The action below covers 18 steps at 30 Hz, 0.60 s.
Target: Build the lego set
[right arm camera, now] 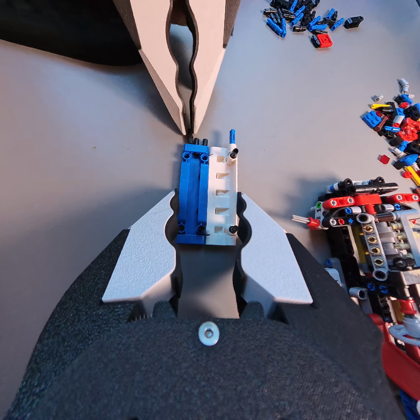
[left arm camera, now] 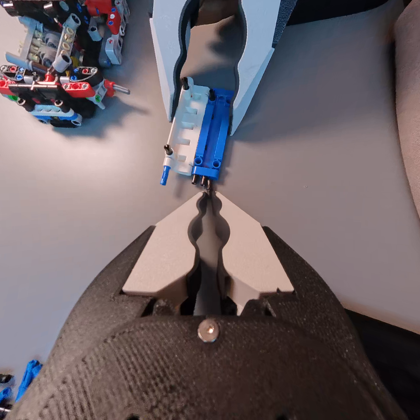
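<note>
The right gripper (right arm camera: 206, 218) clamps a flat panel made of a blue part (right arm camera: 192, 195) and a white part (right arm camera: 223, 197) joined side by side, one finger against each long edge. At the panel's far end the left gripper (left arm camera: 208, 193) is pinched tight on a small black pin (left arm camera: 208, 187), which sits at the blue part's end face beside two more black pins (left arm camera: 198, 179). A blue pin (left arm camera: 165, 176) sticks out of the white part's corner.

Only the right wrist view shows the loose piles of small pieces (right arm camera: 304, 20) beyond the panel. Both views show the half-built car model (left arm camera: 47, 68) on the grey table (left arm camera: 318, 159) to one side of the panel, though the right wrist view shows it nearer.
</note>
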{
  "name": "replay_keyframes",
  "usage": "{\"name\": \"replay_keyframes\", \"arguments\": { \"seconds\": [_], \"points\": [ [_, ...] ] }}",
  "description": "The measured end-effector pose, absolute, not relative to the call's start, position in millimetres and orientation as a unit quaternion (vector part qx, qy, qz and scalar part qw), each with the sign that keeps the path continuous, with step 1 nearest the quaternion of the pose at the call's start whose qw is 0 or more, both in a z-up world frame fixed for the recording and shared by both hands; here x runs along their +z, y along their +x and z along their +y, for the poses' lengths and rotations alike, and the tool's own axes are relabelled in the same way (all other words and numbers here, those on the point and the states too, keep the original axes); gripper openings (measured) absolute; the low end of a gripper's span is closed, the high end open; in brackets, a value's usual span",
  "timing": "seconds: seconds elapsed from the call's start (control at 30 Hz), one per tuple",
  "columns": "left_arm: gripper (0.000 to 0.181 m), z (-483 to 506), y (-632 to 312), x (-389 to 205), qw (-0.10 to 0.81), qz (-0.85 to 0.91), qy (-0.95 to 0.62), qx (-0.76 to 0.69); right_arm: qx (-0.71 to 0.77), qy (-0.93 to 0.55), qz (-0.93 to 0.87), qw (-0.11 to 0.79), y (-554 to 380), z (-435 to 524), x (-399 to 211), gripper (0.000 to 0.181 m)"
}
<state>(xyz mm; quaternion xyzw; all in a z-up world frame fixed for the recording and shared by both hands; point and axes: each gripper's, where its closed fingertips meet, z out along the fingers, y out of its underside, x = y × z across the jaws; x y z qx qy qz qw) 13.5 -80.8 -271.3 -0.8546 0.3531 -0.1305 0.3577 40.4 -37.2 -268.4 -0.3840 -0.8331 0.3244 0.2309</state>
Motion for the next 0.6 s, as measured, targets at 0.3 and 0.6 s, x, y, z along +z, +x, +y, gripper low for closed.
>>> {"name": "replay_keyframes", "arguments": {
  "seconds": [0.3, 0.6],
  "points": [
    [0.001, -81.1, 17.0, -270.6, 0.39, 0.383, -0.829, -0.12, 0.326, -0.384, -0.833, 0.228, 40.8, -37.1, -268.4, 0.049],
    [0.001, -79.5, 18.3, -269.8, 0.412, 0.39, -0.816, -0.108, 0.329, -0.382, -0.834, 0.227, 41.0, -37.4, -268.3, 0.049]
  ]
}}
